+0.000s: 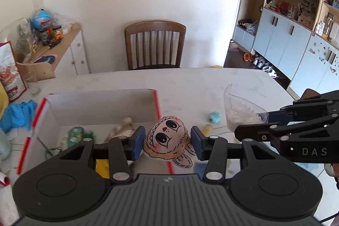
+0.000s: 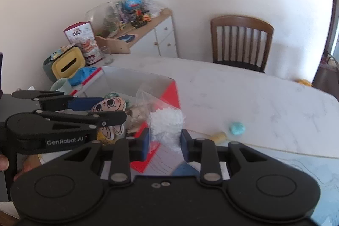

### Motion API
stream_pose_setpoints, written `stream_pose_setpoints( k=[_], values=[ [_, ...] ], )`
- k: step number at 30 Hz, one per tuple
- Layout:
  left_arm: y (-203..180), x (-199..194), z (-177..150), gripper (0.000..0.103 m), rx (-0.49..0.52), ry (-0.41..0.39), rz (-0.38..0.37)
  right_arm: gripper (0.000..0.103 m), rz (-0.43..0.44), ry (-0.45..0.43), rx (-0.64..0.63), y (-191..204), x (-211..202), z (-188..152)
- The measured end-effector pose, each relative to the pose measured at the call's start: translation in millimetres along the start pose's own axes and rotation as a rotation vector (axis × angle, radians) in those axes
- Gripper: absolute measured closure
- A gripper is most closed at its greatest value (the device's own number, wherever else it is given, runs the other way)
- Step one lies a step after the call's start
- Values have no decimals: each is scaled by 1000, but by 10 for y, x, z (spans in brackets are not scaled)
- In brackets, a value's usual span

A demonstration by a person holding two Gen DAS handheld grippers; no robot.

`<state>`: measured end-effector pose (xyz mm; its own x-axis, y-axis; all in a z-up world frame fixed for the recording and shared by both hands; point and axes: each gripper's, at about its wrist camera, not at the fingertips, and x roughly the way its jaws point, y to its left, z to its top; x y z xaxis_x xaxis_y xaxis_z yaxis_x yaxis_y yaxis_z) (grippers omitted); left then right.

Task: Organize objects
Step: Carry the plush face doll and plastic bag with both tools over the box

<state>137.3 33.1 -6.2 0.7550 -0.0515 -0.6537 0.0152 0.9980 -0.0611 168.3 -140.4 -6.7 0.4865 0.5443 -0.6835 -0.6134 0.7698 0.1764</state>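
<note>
The worktop carries an open box at near left, already holding several items, so sorting looks partly done. The left gripper has its jaws around a doll above the box's right edge; whether they pinch it or stand just clear, I cannot tell. The right gripper pinches a bag of white bits beside the box. 2 small things remain out: a teal ball and a cork.
</note>
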Motion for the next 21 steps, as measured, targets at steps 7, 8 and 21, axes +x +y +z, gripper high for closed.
stream_pose_setpoints(
  k=[7,8,21],
  values=[
    [455,-84,-1,57,-7,-13,22,75,11,4,-39,394,195,123],
    [520,-87,-5,57,-9,-13,24,75,12,6,-42,443,233,139],
    [1268,86,87,56,-16,-5,73,75,-10,35,-62,813,695,304]
  ],
)
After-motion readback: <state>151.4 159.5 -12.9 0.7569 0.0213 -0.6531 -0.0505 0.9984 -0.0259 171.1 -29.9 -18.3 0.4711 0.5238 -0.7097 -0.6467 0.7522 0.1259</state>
